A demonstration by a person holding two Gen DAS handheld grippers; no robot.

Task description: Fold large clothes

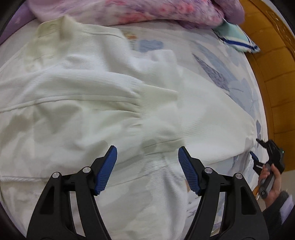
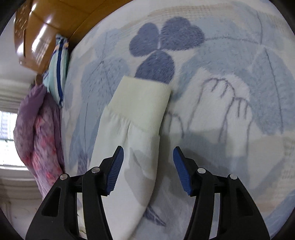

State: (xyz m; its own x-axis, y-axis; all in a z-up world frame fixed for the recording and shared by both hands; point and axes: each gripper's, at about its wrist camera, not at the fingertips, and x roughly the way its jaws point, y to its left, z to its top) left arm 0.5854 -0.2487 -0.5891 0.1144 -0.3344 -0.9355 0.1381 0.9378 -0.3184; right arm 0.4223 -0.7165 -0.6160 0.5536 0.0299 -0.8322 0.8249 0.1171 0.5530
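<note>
White ribbed knit fills most of the left wrist view: a large sweater (image 1: 77, 103) lies spread and rumpled on a bed sheet (image 1: 230, 77) printed with blue leaves. One sleeve is folded across the body, its cuff (image 1: 158, 96) resting on the torso near the middle of the picture. The left gripper (image 1: 147, 169) hangs over the lower part of the garment with its jaws apart and nothing between the blue pads.

In the right wrist view the right gripper (image 2: 147, 169) hovers over the other sleeve (image 2: 129, 147), which lies straight on the sheet with its ribbed cuff (image 2: 142, 103) just below a dark blue clover print (image 2: 162, 46). Its jaws are also apart, straddling the sleeve without closing on it.

Around the sweater: a pink and purple floral quilt (image 1: 140, 13) is bunched along the far edge of the bed, touching the collar end. Beside it sits a pale green pillow (image 1: 237, 37) with blue stripes, pressed against a wooden headboard (image 1: 272, 61). The person's right hand (image 1: 271, 179) shows at the left view's edge.
</note>
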